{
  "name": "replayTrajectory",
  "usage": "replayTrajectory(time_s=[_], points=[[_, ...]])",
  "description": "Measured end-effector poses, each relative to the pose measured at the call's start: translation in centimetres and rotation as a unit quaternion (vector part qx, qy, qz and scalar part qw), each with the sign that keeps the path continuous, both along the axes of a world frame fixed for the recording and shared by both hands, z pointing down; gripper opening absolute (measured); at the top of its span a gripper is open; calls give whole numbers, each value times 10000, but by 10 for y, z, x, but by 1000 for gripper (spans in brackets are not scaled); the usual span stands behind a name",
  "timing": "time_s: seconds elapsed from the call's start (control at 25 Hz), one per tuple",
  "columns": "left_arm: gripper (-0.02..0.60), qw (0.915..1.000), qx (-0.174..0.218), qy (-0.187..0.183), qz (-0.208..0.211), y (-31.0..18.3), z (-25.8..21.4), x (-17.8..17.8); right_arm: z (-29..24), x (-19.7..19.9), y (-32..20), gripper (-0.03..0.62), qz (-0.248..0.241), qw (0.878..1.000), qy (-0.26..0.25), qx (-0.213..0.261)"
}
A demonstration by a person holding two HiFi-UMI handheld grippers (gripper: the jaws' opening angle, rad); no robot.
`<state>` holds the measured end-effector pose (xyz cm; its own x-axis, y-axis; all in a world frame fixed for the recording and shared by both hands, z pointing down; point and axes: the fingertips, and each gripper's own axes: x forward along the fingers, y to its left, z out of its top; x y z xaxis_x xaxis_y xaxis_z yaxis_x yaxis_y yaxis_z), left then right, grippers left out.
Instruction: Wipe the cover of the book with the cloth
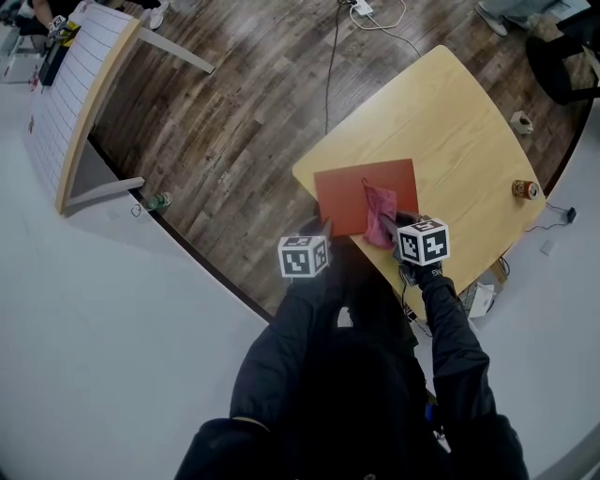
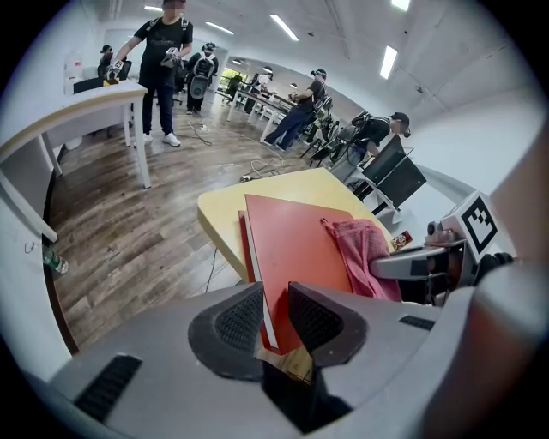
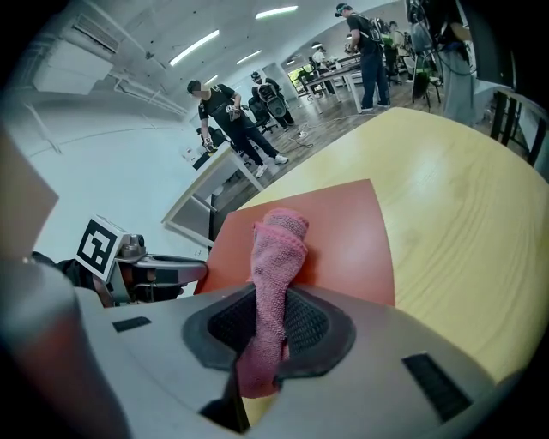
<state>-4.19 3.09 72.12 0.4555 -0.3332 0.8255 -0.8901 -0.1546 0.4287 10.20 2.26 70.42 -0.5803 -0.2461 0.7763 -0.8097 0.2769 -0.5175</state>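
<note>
A red book (image 1: 352,194) lies flat near the front-left edge of the yellow table (image 1: 459,131). A pink cloth (image 1: 379,214) rests bunched on its cover. My right gripper (image 1: 401,230) is shut on the pink cloth (image 3: 276,257), which stretches forward over the red book (image 3: 352,236). My left gripper (image 1: 322,232) is shut on the book's near corner; in the left gripper view the red book (image 2: 296,249) sits between the pads (image 2: 313,317), with the cloth (image 2: 369,253) on its right side.
A can (image 1: 525,189) and a small roll (image 1: 521,121) stand near the table's right edge. A white table (image 1: 70,84) stands at the far left over wood floor. Cables (image 1: 361,19) run across the floor beyond. Several people stand at desks in the background.
</note>
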Motion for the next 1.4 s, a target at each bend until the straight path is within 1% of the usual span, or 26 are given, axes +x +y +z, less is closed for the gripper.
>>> replayTrajectory(time_s=[0.48, 0.68, 0.92, 1.04, 1.2, 1.28, 1.4], points=[[109, 10000, -22, -80, 34, 0, -1, 1, -1, 58, 2, 77, 373, 9990, 251, 48], [110, 9999, -40, -120, 4, 2, -1, 1, -1, 76, 5, 77, 507, 9981, 338, 58], [110, 9998, -26, -191, 87, 1, 0, 3, -2, 95, 5, 77, 645, 9967, 477, 115], [110, 9997, -10, -210, 105, 0, -1, 3, -13, 100, 2, 77, 707, 9957, 541, 244], [110, 9992, 21, -355, 174, 1, -3, -1, -40, 97, -5, 77, 865, 9939, 419, 539], [110, 9988, 118, -452, 140, -2, -9, -5, -55, 92, -8, 77, 904, 9928, 344, 708], [114, 9982, 354, -492, 50, -11, -29, -8, -79, 81, -14, 77, 922, 9910, 256, 941]])
